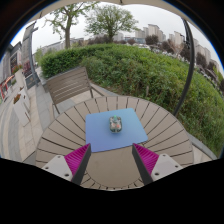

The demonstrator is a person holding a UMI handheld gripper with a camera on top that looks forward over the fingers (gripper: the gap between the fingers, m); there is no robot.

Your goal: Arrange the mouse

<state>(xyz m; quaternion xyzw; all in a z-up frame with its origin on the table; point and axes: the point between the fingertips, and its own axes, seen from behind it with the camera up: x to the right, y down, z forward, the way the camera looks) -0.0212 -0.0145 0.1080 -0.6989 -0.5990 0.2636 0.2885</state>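
Slatted table [150, 120], blue mat [100, 135], tool [111, 160] open

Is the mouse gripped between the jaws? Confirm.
No: the mouse lies on the blue mouse pad ahead of the open gripper.

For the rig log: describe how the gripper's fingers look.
The gripper has two dark, nearly black fingers, each carrying a bright magenta pad on its inner face. No cables, markings or sleeve are visible in the gripper view.
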